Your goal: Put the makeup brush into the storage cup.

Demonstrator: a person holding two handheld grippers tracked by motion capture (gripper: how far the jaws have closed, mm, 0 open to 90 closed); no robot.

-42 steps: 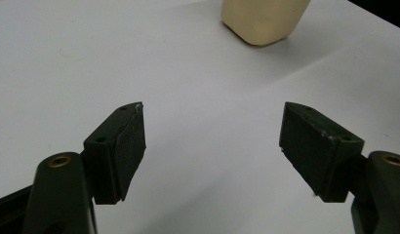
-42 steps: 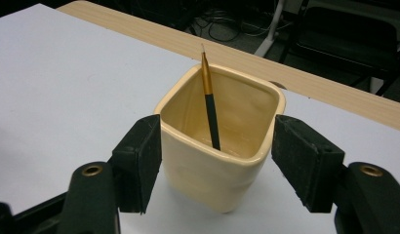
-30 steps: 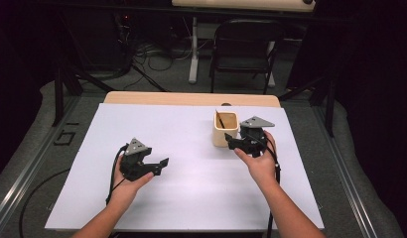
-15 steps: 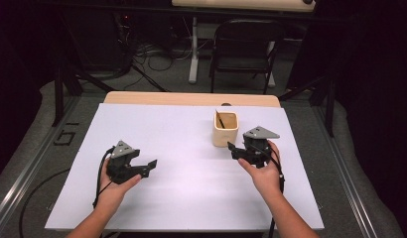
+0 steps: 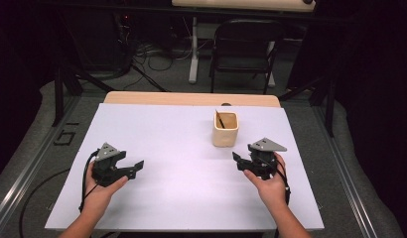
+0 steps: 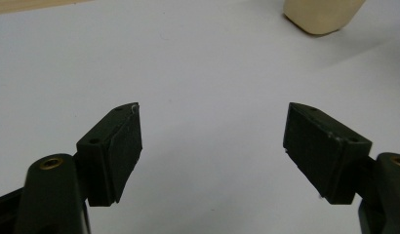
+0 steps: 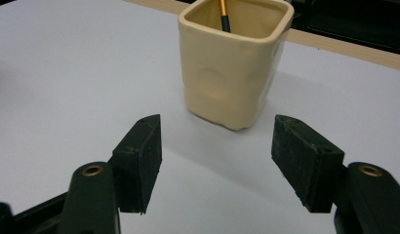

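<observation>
Both claws open, empty, near the cup.
My right claw (image 5: pixel 237 161) gapes just before the cup (image 5: pixel 225 129), nothing gripped; my left claw (image 5: pixel 137 167) gapes well apart from the cup; a brush (image 7: pixel 224 15) stands inside the cup.

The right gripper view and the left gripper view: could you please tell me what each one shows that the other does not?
Right gripper view: the cream cup from rim to foot, just beyond the open right gripper, with a gold-and-dark brush handle leaning inside it, and the wooden table edge behind.

Left gripper view: the open left gripper over bare sheet, with just the cup's base at the top edge.

Both: the white sheet, the cup, and two black jaws standing apart with nothing between them.
</observation>
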